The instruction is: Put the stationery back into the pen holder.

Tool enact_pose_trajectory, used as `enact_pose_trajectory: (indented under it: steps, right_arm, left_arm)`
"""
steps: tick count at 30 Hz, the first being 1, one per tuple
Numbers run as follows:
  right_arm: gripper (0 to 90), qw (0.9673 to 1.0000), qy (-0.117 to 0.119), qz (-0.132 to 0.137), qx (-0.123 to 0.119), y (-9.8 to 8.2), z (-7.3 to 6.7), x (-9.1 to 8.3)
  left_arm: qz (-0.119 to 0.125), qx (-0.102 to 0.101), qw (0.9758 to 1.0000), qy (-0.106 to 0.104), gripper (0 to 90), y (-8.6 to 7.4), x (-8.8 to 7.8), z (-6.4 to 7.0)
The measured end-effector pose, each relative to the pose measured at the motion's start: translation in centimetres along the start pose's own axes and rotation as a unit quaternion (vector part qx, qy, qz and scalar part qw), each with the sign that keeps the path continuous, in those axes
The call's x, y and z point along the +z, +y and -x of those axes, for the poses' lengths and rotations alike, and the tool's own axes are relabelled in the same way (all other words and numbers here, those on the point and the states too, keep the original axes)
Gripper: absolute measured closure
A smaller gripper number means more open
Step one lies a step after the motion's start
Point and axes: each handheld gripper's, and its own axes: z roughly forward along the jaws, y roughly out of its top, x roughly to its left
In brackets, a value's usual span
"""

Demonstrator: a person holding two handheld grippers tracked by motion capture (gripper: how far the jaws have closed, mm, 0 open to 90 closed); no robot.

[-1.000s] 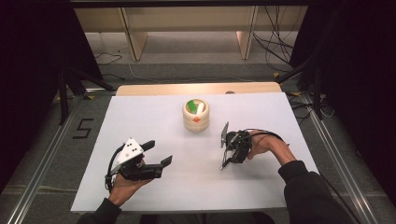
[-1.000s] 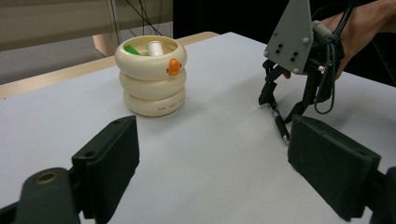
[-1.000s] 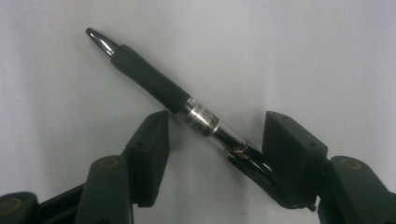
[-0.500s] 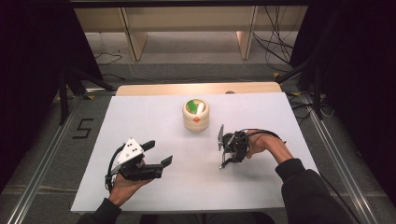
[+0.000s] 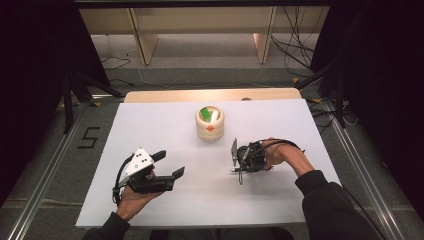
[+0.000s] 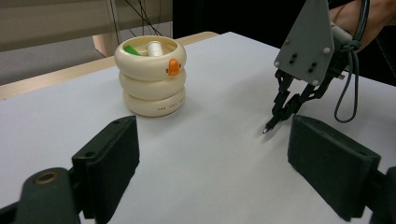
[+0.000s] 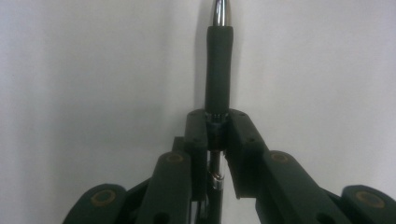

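Observation:
My right gripper (image 7: 217, 122) is shut on a black pen (image 7: 218, 70) with a silver tip, which sticks out past the jaws over the white sheet. Its jaws have just been closing on the pen. From the left gripper view, that right gripper (image 6: 285, 109) points down and the pen (image 6: 268, 128) tip rests on the sheet. In the high view the right gripper (image 5: 240, 169) sits right of centre. My left gripper (image 5: 171, 163) lies low at the near left, open, nothing between its jaws (image 6: 212, 163).
A cream stacked-ring pot (image 5: 209, 129) with an orange beak stands at mid table and holds a green and a white item (image 6: 152, 88). The white sheet (image 5: 150, 125) covers the wooden table (image 5: 210, 95). Dark floor and cables lie beyond.
The right gripper has edged slightly left and toward the near edge. The left gripper has stayed where it was.

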Motion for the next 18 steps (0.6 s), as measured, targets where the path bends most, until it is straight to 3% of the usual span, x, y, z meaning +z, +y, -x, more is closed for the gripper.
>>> enact_pose_trajectory:
  steps: [5,16,18]
  right_arm:
    - [79.7,0.9999,-0.016,-0.002,-0.004,0.1,-0.2,-0.6]
    - [79.6,0.9975,-0.057,0.04,0.015,0.1,-0.1,-2.2]
    - [79.6,0.9958,-0.065,0.06,0.024,0.0,0.0,-2.4]
  left_arm:
    - [0.001,0.0,1.0,0.001,16.2,0.0,0.0,0.0]
    - [0.003,-0.001,1.0,0.003,16.2,0.0,-0.1,0.0]
    - [0.004,-0.001,1.0,0.004,16.2,0.0,-0.1,0.0]
